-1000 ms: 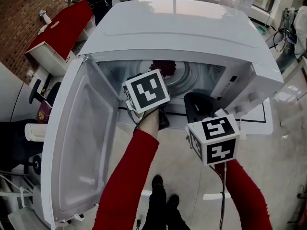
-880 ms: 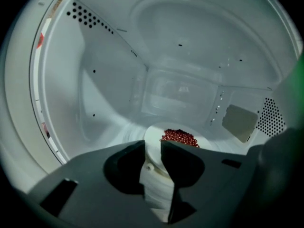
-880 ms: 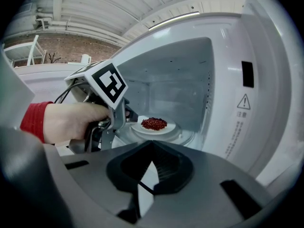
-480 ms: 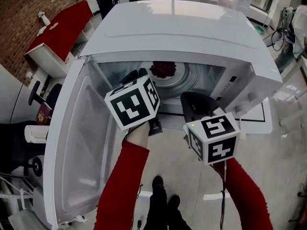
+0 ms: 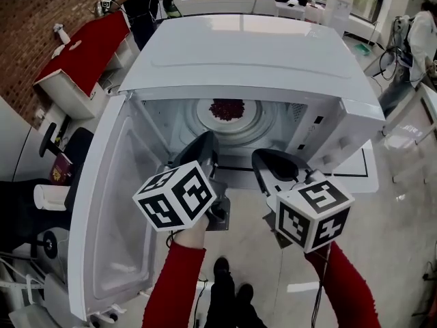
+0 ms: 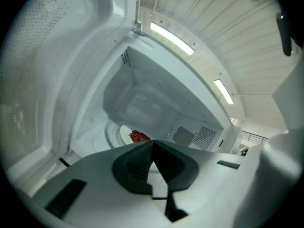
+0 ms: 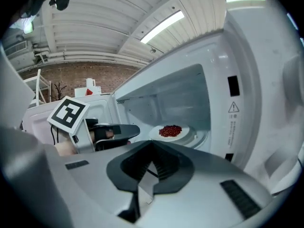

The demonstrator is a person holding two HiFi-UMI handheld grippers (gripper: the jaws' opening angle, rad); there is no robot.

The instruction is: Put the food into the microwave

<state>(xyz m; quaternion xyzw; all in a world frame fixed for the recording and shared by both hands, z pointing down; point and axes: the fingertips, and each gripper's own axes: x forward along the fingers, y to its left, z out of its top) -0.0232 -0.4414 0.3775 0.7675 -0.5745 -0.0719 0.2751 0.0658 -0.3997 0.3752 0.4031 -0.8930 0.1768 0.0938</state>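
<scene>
A heap of small red food (image 5: pixel 227 108) lies on a white plate (image 5: pixel 207 114) on the turntable inside the open white microwave (image 5: pixel 246 46). It also shows in the left gripper view as the food (image 6: pixel 138 136) and in the right gripper view as the food (image 7: pixel 170 130). My left gripper (image 5: pixel 205 145) is shut and empty at the cavity's front edge, just outside the opening. My right gripper (image 5: pixel 268 161) hovers beside it, shut with nothing held. In their own views the left gripper (image 6: pixel 153 142) and the right gripper (image 7: pixel 152 144) both have their tips touching. The left gripper (image 7: pixel 135 129) points toward the cavity.
The microwave door (image 5: pixel 113 210) hangs wide open at the left, close to my left arm. The control panel side (image 5: pixel 321 139) stands to the right of my right gripper. A red-topped table (image 5: pixel 82 43) and a dark chair (image 5: pixel 51 135) are at the far left. Shoes (image 5: pixel 229 279) stand on the floor below.
My left gripper has come back out of the cavity toward me and its jaws have closed, leaving the plate of food on the turntable. The right gripper has drawn back a little.
</scene>
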